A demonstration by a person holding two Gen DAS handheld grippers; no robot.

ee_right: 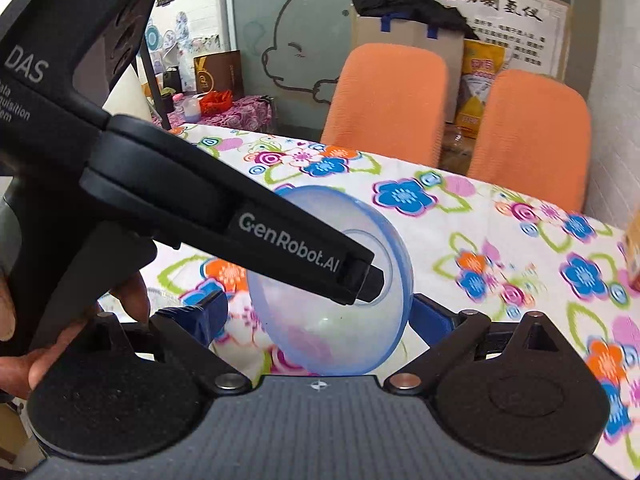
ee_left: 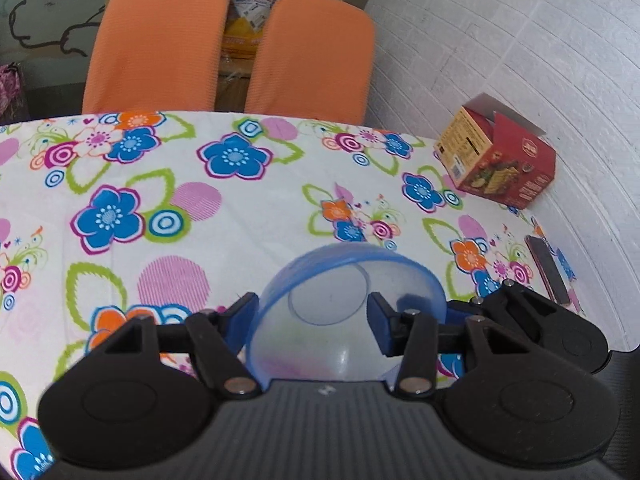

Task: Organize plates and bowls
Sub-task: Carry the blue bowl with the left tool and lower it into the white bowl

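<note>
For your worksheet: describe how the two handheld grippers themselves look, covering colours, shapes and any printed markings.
Both grippers are matte black with a ribbed grey top plate, two rounded black lobes and linkage bars joined by silver pins. The left gripper and right gripper each have blue finger pads. White print on the left one's body reads "GenRobot.AI" and "DAS". No cables or sleeves show.
</note>
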